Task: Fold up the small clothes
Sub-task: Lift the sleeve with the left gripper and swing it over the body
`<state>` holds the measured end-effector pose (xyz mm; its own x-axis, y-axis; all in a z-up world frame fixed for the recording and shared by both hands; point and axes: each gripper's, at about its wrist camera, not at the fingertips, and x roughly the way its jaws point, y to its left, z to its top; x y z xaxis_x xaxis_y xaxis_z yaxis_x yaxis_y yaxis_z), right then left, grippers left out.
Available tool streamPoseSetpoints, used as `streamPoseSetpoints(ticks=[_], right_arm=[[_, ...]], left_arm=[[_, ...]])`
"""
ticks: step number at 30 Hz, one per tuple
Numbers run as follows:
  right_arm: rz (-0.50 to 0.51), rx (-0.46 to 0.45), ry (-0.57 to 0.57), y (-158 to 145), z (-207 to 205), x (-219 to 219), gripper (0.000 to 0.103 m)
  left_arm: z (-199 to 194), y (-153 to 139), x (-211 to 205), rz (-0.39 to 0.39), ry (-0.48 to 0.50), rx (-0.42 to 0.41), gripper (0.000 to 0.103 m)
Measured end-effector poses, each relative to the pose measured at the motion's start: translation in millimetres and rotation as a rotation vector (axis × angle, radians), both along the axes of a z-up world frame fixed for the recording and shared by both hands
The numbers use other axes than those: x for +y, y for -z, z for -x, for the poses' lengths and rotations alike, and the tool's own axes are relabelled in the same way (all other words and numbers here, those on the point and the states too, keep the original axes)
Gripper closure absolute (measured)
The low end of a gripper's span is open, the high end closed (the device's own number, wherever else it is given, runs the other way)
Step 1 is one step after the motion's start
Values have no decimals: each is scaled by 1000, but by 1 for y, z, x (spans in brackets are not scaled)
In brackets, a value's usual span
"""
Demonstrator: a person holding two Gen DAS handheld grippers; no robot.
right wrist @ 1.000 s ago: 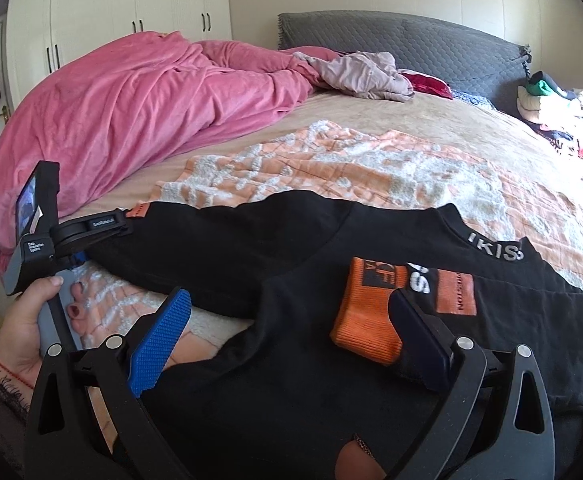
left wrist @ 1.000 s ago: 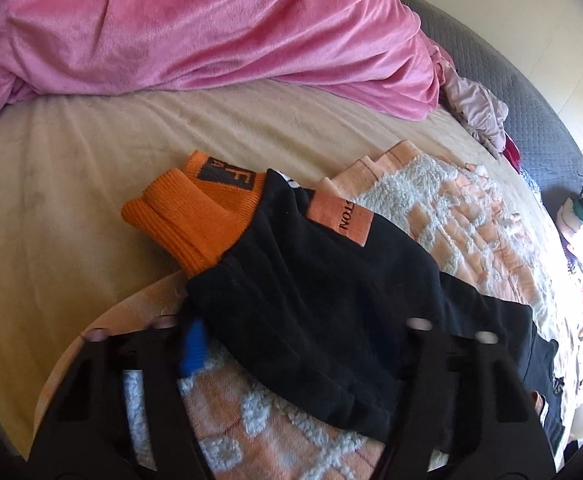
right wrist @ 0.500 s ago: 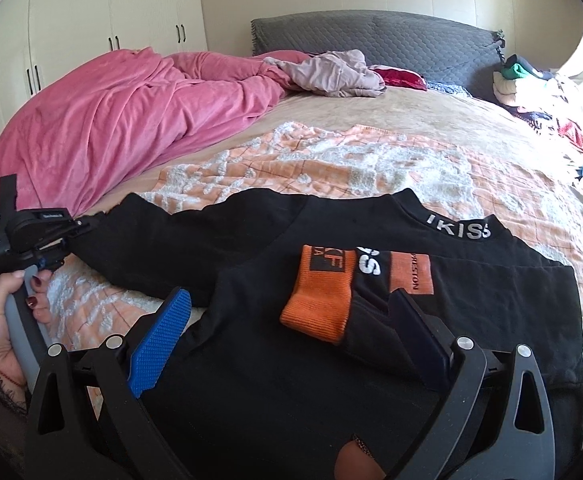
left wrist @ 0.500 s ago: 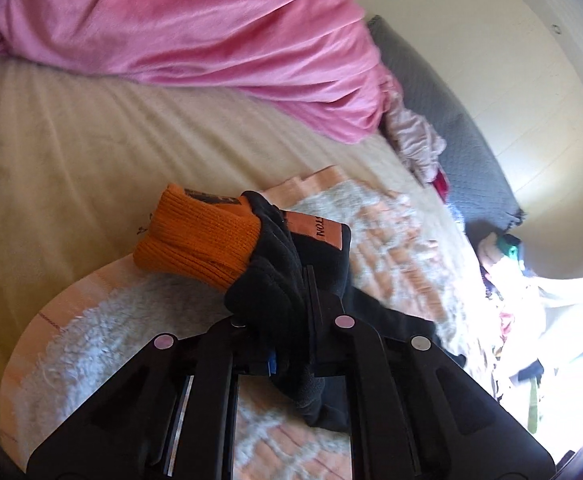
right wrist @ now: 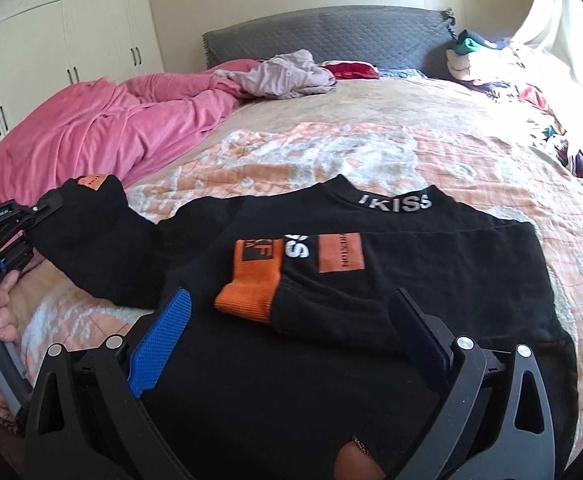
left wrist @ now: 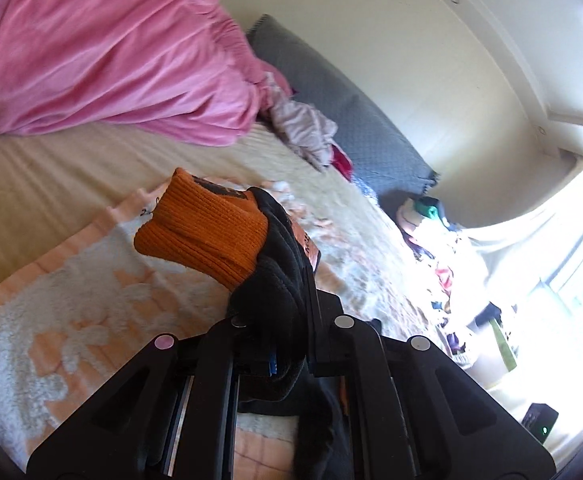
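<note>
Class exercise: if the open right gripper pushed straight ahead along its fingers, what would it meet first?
Most likely the orange cuff of the sleeve folded across the black sweatshirt, right ahead of the right gripper; depth is uncertain.

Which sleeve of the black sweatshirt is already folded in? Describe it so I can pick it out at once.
On the bed, find the orange-and-white blanket with the black sweatshirt spread on it. The folded sleeve lies across its chest, just ahead of the open right hand-held gripper. Its orange cuff rests on the black body; the other sleeve is pinched in the left hand-held gripper.
</note>
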<state>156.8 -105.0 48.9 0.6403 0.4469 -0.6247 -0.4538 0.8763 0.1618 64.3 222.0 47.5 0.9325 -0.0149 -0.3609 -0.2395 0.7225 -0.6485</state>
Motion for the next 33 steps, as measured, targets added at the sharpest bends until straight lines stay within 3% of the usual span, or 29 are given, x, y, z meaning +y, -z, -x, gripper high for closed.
streamPoseSetpoints(ticks=[7,16,33], right_arm=[[48,-10,35,-3,-4,-23,5],[29,5,103,-3,2,-46,5],[-56,70,256,1,3,-100,5]], left_arm=[[-11,-12,-29,-12,125,-71,100],[-23,-13,-63,-44,240,-84,100],[-65,25,-135,-88,477,52,100]])
